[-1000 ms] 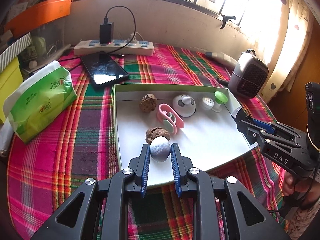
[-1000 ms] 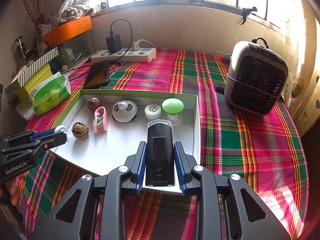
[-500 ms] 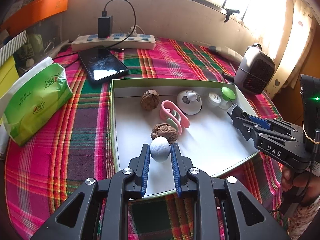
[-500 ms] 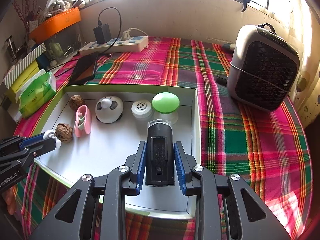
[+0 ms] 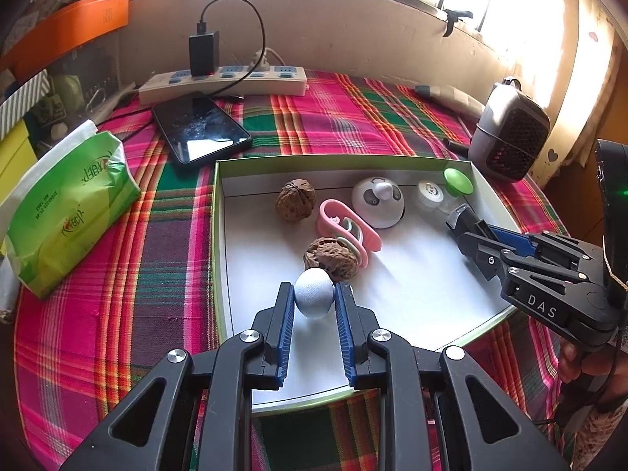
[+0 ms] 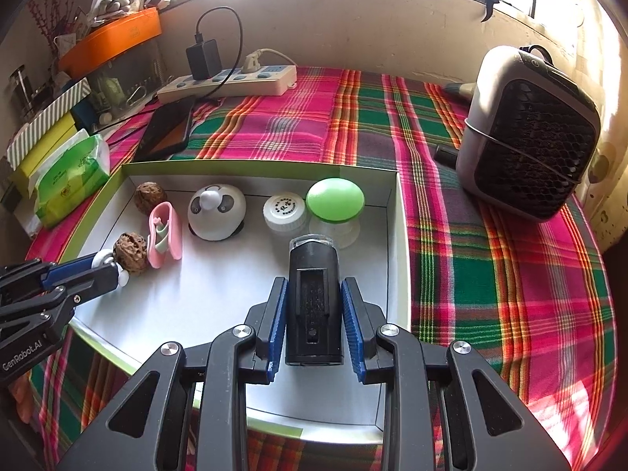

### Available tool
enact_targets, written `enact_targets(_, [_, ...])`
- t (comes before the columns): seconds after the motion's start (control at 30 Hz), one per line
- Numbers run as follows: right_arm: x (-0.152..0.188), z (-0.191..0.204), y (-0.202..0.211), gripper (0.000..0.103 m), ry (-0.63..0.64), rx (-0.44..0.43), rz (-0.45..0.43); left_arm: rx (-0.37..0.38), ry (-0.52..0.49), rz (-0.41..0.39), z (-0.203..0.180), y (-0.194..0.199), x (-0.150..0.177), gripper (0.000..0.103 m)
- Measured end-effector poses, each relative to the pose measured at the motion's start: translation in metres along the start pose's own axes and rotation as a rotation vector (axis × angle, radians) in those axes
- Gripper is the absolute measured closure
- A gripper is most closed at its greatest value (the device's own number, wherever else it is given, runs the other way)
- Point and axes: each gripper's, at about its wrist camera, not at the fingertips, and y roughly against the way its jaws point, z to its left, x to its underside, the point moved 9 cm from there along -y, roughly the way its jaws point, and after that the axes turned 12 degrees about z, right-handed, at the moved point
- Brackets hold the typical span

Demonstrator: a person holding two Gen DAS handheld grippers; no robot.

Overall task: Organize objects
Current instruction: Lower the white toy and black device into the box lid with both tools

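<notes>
- Objects for organizing sit in or over the box [image 5: 219,235], a shallow white tray with a green rim on the plaid cloth [image 5: 117,259]. Notes run left to right across the box.
- Far-left walnut [image 5: 295,199] rests near the back wall, apart from both grippers. Low risk.
- Left gripper [image 5: 314,298]: jaws clenched on the pale ball [image 5: 314,293], held over the front-left floor of the box. The near walnut [image 5: 331,258] looks to be touching the ball or just behind it; cannot tell which.
- Risk: the ball is round and gripped only at its sides. On release it could roll toward the low front rim, or nudge the near walnut into the pink clip [image 5: 347,231] beside it.
- Panda-faced dome [image 6: 216,212], white cap [image 6: 284,211] and green-topped jar [image 6: 334,206] stand in a row along the back wall.
- Right gripper [image 6: 314,314]: jaws clamped on the black device [image 6: 313,302], its clear front end just short of the green-topped jar.
- Risk: pushing further forward could tip the jar, which looks top-heavy on a clear base. Setting the device down on its narrow side could let it topple against the right wall.
- Heater [image 6: 530,133] stands on the cloth outside the box, well clear.
</notes>
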Motion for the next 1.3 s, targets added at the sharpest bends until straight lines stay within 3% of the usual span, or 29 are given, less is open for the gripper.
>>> enact_targets(0.37, [-0.002,0.0023,-0.0037,0.074,0.023,0.045,-0.006,-0.028,-0.011,-0.004,-0.0006,-0.0025,0.0008,0.084])
enact_targets(1.3, [-0.001,0.0034,-0.0034,0.074,0.019,0.047,-0.013,-0.044,-0.015,0.0,-0.0012,-0.0035,0.0003,0.081])
